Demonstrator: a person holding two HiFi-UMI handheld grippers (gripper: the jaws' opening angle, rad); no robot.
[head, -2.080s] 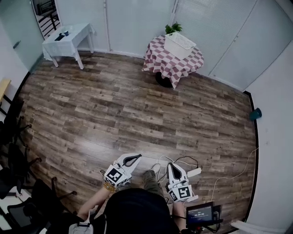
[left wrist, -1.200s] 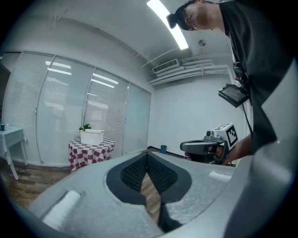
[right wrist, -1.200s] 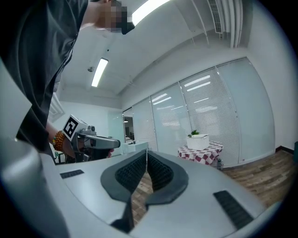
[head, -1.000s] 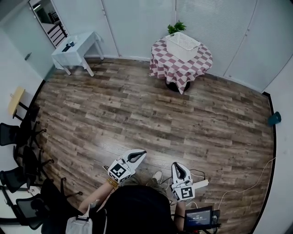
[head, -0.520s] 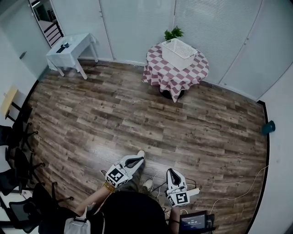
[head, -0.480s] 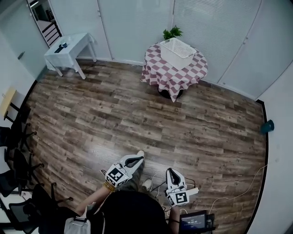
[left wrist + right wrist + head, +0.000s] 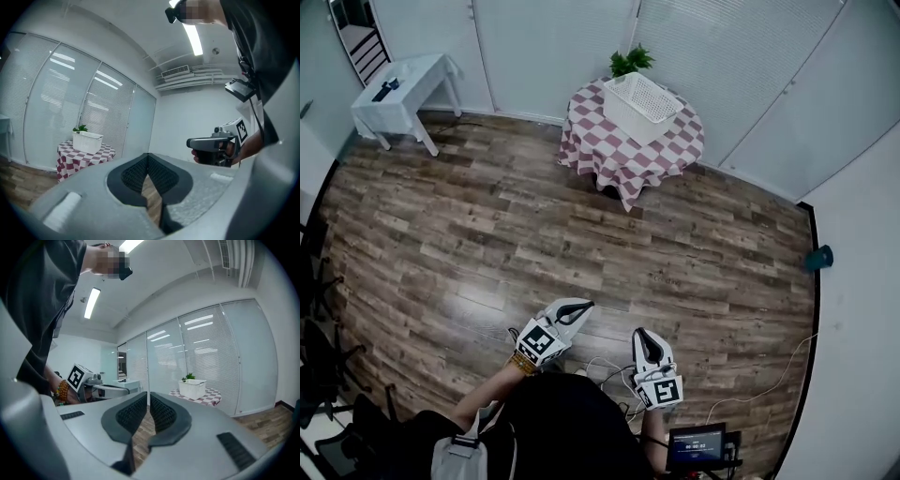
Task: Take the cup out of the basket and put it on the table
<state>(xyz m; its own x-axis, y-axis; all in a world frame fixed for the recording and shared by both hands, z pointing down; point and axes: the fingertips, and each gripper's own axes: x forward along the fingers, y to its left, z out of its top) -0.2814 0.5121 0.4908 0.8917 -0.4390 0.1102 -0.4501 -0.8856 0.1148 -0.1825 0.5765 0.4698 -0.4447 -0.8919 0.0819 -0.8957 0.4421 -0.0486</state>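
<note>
— Are the fingers (image 7: 133, 174) of the left gripper (image 7: 584, 305) clamping anything?
— No, they are pressing together on nothing. The right gripper (image 7: 637, 333) is keeping its fingers (image 7: 133, 413) together too, empty.
— Where is the cup sitting?
— It is not showing. The white basket (image 7: 639, 105) is standing on the checkered desk (image 7: 605, 150), well ahead of both pairs of fingers, and its inside is too small to make out.
</note>
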